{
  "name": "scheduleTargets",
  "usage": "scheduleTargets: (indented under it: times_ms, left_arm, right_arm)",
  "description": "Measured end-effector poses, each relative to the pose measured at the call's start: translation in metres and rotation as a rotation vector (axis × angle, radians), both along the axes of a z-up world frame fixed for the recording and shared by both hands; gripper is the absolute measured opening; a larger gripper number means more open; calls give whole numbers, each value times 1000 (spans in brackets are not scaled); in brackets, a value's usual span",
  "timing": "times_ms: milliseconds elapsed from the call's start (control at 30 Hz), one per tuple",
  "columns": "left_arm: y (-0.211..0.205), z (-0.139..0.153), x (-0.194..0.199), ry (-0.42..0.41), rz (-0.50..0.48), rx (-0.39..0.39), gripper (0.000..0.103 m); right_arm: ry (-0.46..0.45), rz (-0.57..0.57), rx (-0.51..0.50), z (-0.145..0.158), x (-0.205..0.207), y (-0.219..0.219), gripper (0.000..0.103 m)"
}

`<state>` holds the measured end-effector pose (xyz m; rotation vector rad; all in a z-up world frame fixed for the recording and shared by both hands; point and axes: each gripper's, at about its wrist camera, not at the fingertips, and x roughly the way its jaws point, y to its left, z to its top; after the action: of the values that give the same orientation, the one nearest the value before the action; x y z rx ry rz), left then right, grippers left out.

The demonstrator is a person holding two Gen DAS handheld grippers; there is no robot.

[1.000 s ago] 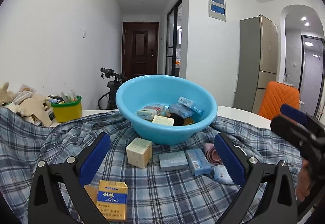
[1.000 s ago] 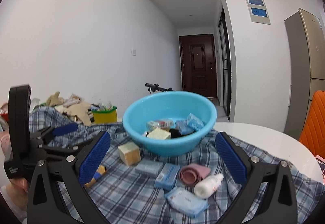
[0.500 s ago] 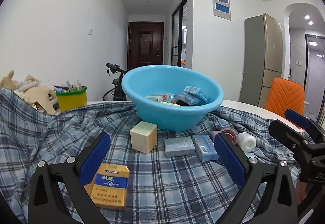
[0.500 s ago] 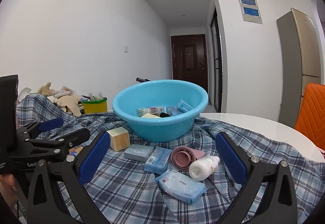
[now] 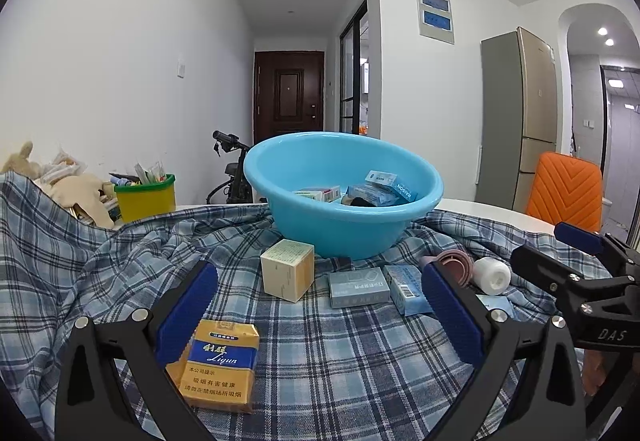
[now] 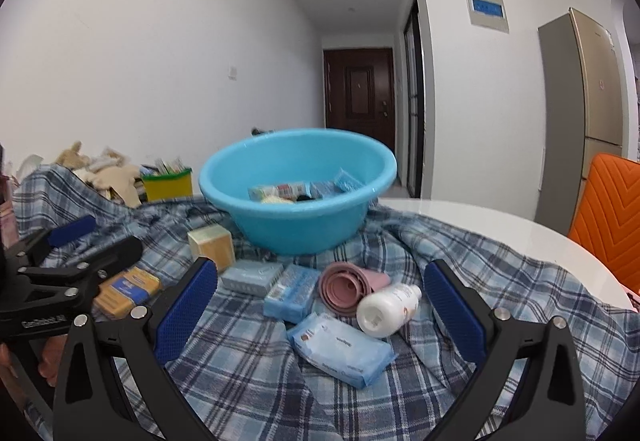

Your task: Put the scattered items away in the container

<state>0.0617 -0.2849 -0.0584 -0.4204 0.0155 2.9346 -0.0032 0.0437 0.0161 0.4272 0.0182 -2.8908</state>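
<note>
Both grippers have lowered; left gripper (image 5: pixel 320 313) fingers (image 5: pixel 188 305) spread wide, empty.

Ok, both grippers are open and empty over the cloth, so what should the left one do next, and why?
Probably ease the left gripper down and forward to close on the yellow cigarette pack. The pack lies flat on the plaid cloth just inside the left finger, the nearest loose item, with the blue basin straight ahead for the drop. The right gripper hangs open above the wipes pack.
</note>
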Motion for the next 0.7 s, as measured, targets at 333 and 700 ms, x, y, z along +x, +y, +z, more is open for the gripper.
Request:
scheduleTargets:
  times_ms: [333,700]
  left_arm:
    - [-5,-2,-1,-3,18,2,103]
    - [-6,-2,-1,-3,27,1,103]
  right_arm:
    - [2,-21,8,-1,1,-2,103]
    - [0,-27,7,-1,0,-2,103]
